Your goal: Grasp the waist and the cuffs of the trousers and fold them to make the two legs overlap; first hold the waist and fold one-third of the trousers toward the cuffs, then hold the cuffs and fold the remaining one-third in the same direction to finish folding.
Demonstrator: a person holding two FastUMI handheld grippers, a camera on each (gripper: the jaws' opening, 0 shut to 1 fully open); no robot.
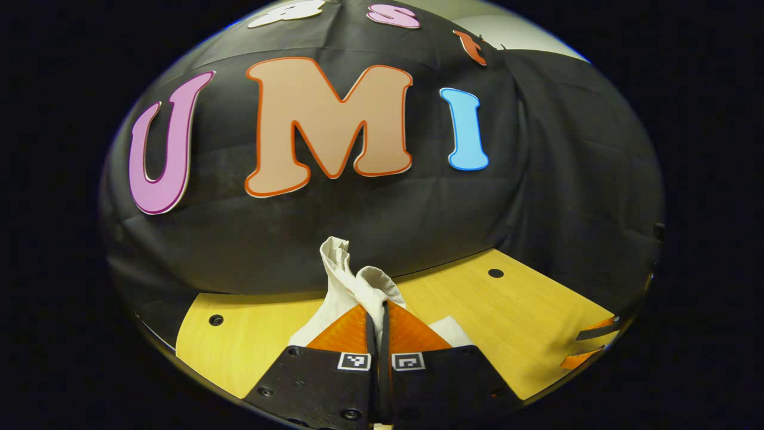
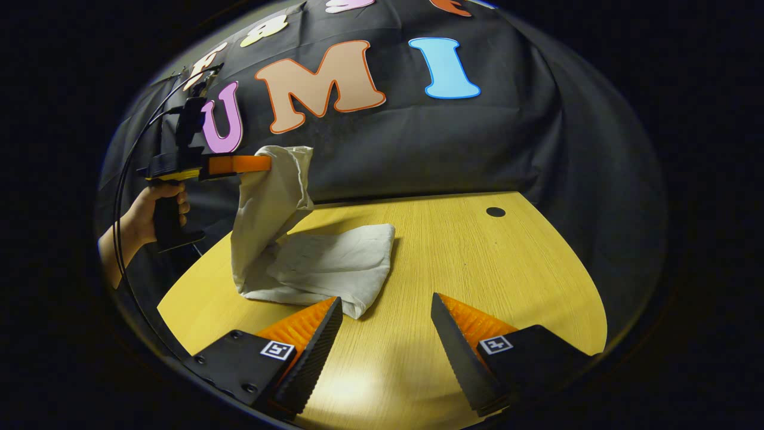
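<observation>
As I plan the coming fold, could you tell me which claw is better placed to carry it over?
Left claw: it is shut on the trousers, one end lifted. Right claw is open, holding nothing.

My left gripper [image 2: 262, 163]: black pistol-grip body with a yellow band, black cables looping from its rear, my bare hand [image 2: 156, 210] on the handle. My right gripper [image 2: 385, 325]: two wedge fingers with ribbed inner faces, black screwed bases, each bearing a square black-and-white marker.
</observation>
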